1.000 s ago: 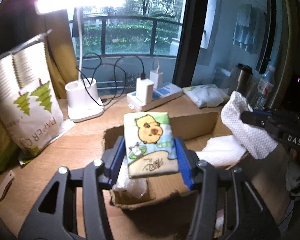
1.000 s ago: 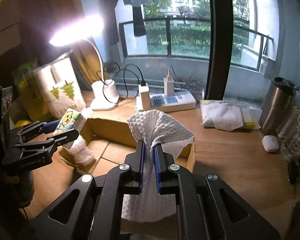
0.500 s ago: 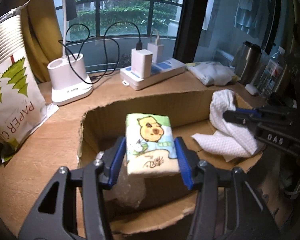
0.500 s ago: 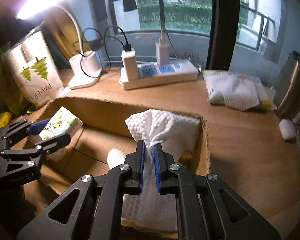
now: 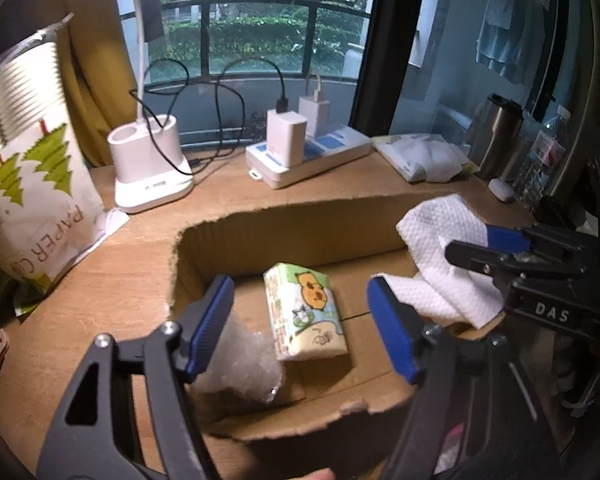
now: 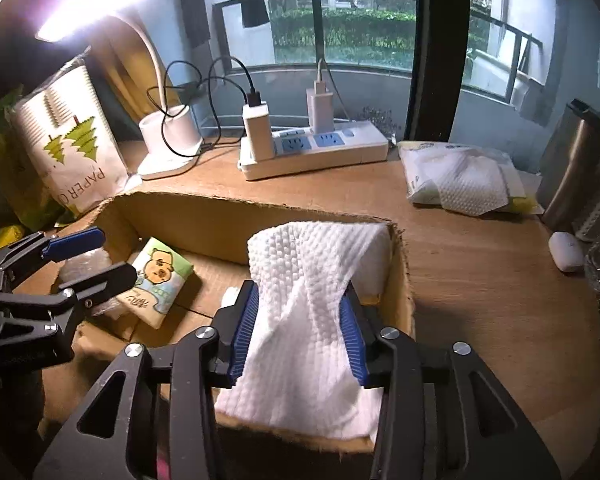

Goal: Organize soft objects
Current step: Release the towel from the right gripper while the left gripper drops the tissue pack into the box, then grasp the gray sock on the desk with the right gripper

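A cartoon-printed tissue pack (image 5: 306, 312) lies on the floor of the open cardboard box (image 5: 284, 220), also seen in the right wrist view (image 6: 156, 280). My left gripper (image 5: 300, 330) is open above it, jaws wide apart and empty. A white textured cloth (image 6: 308, 300) lies between the spread jaws of my open right gripper (image 6: 300, 330), draped into the box's right end (image 6: 400, 264). In the left wrist view the cloth (image 5: 440, 256) hangs at the right gripper. A clear bubble-wrap bundle (image 5: 240, 364) lies in the box's near left corner.
On the wooden desk behind the box stand a white lamp base (image 5: 150, 164), a power strip with chargers (image 5: 308, 152), a paper-cup bag (image 5: 32, 200), a wipes pack (image 6: 456, 176), a steel tumbler (image 6: 576, 164) and a white earbud case (image 6: 566, 250).
My left gripper opened and the tissue pack dropped onto the box floor. My right gripper opened around the cloth, which now rests in the box's right end.
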`<action>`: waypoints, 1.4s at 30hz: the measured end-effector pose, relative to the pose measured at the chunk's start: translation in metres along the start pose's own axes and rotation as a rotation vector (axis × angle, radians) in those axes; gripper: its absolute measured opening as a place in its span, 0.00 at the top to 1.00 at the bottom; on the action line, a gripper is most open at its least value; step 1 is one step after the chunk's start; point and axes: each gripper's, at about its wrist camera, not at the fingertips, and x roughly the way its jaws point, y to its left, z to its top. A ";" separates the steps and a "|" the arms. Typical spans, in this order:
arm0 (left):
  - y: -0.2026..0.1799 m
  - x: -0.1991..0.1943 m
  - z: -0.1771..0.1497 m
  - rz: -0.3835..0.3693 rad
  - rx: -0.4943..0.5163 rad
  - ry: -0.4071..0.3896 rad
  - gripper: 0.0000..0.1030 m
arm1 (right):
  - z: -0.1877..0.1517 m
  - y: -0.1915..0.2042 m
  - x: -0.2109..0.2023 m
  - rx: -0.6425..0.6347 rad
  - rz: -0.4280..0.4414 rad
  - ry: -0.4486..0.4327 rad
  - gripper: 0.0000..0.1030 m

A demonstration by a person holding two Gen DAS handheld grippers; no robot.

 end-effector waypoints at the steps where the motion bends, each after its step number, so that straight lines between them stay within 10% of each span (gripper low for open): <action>1: 0.000 -0.004 0.000 0.005 -0.002 -0.007 0.30 | -0.001 0.000 -0.004 0.000 0.000 -0.006 0.55; 42: -0.018 -0.103 -0.071 -0.049 0.008 -0.062 0.17 | -0.089 0.043 -0.127 0.002 -0.046 -0.124 0.46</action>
